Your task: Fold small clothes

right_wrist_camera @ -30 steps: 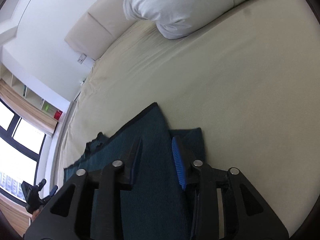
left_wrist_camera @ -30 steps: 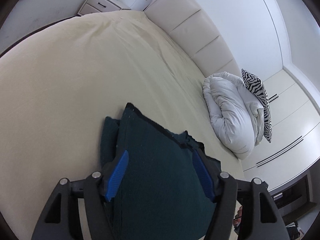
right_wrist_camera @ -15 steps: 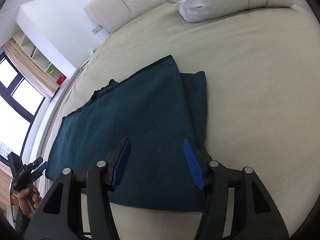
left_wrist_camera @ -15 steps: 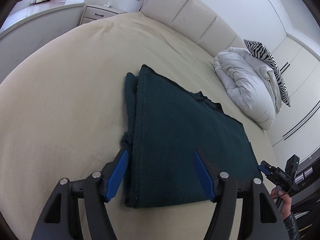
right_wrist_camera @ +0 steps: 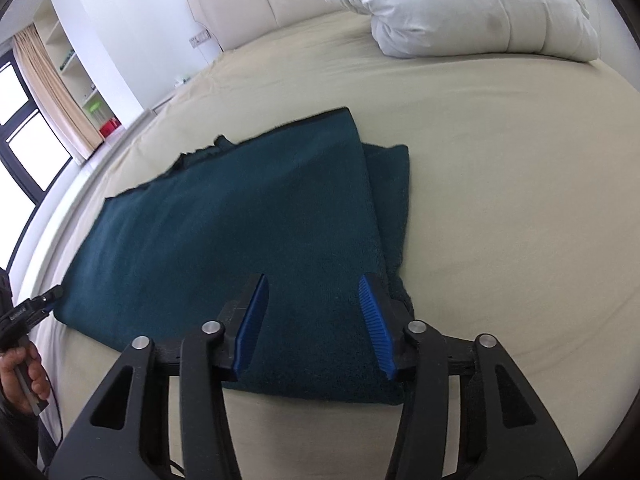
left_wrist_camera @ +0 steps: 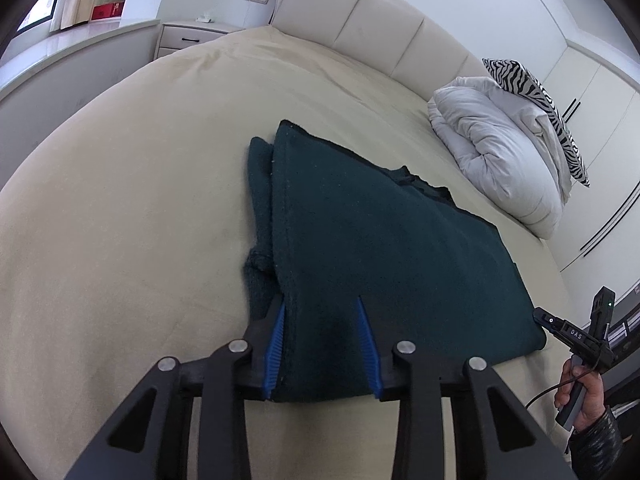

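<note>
Teal knit fabric, a small garment (left_wrist_camera: 380, 240) already doubled over into a rough rectangle, lies flat near the foot of a bed (left_wrist_camera: 120, 200) dressed in a cream sheet. Seen from the left wrist camera, the left gripper (left_wrist_camera: 322, 344) straddles the near left corner of the cloth, its blue-padded fingers (left_wrist_camera: 276, 344) spread with fabric showing between them, not pinching anything. The right wrist camera shows the right gripper (right_wrist_camera: 316, 324) likewise agape over the near right corner, its pads (right_wrist_camera: 376, 324) either side of a stretch of cloth and closed on nothing. A second, narrower layer pokes out along the garment's side edge (left_wrist_camera: 258, 184), and a ragged bit of neckline or hem shows at the far edge (right_wrist_camera: 208, 152), so the layers are not perfectly matched. By the look of it at least one fold is made and laid down; what appears to remain is a further fold to bring the long rectangle down to a compact bundle, plus some tidying of the stray edge. Whether either gripper touches the cloth or merely hovers just above it cannot be told from these views. A rolled white duvet (left_wrist_camera: 500, 160) and a zebra-print pillow (left_wrist_camera: 548, 108) sit well apart at the head of the bed, beside the padded headboard (left_wrist_camera: 360, 16).
</note>
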Demonstrator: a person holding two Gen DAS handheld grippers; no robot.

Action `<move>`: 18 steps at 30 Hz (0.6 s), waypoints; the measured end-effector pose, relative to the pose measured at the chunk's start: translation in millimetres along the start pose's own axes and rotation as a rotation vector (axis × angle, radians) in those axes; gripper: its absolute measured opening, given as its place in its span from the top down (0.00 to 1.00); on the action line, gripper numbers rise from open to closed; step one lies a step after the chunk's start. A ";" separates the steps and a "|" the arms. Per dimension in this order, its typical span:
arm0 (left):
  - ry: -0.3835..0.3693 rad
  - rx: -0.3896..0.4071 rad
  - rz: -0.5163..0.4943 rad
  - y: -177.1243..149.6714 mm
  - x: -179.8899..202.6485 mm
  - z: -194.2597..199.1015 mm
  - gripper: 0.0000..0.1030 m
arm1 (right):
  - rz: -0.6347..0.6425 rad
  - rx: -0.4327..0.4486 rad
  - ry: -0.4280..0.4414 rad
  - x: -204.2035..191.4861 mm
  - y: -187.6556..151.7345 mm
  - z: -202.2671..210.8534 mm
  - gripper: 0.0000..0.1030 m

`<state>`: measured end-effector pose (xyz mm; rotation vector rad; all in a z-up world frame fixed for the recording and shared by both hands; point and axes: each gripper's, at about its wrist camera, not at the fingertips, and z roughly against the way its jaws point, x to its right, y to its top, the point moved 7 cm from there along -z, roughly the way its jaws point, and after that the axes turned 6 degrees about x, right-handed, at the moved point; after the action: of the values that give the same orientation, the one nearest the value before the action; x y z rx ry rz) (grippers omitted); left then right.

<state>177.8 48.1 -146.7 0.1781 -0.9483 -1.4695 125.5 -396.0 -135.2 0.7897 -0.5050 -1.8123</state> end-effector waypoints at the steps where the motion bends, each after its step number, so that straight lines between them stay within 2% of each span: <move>1: 0.001 -0.001 0.004 -0.3 -1.6 0.1 0.67 | -0.009 -0.002 -0.015 4.0 -0.9 -1.3 0.65; 2: 0.002 0.001 0.007 -0.3 -3.4 1.0 0.69 | -0.025 0.001 -0.023 8.0 -0.9 -1.4 0.69; 4: 0.002 0.002 0.009 0.4 -4.4 1.8 0.70 | -0.054 0.023 -0.023 13.1 1.8 1.2 0.69; 7: 0.004 0.000 0.002 0.1 -3.3 1.3 0.70 | -0.040 0.062 -0.085 17.3 6.7 8.8 0.68; 9: 0.002 -0.003 -0.005 -0.2 -0.6 -0.1 0.70 | -0.057 0.079 -0.084 19.9 9.7 13.9 0.67; 10: 0.001 -0.007 -0.008 -0.8 0.6 -1.2 0.70 | -0.060 0.076 -0.087 21.3 9.9 14.4 0.65; 14: 0.002 -0.014 -0.011 -2.9 2.5 -2.4 0.70 | -0.019 0.011 -0.073 16.2 2.9 6.9 0.65; 18: 0.007 -0.022 -0.017 -3.4 0.5 -3.0 0.86 | 0.025 -0.001 -0.087 9.8 -0.5 6.4 0.68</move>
<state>177.0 45.8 -150.5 0.1752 -0.9264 -1.4937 118.3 -405.1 -133.9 0.7035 -0.5680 -1.8290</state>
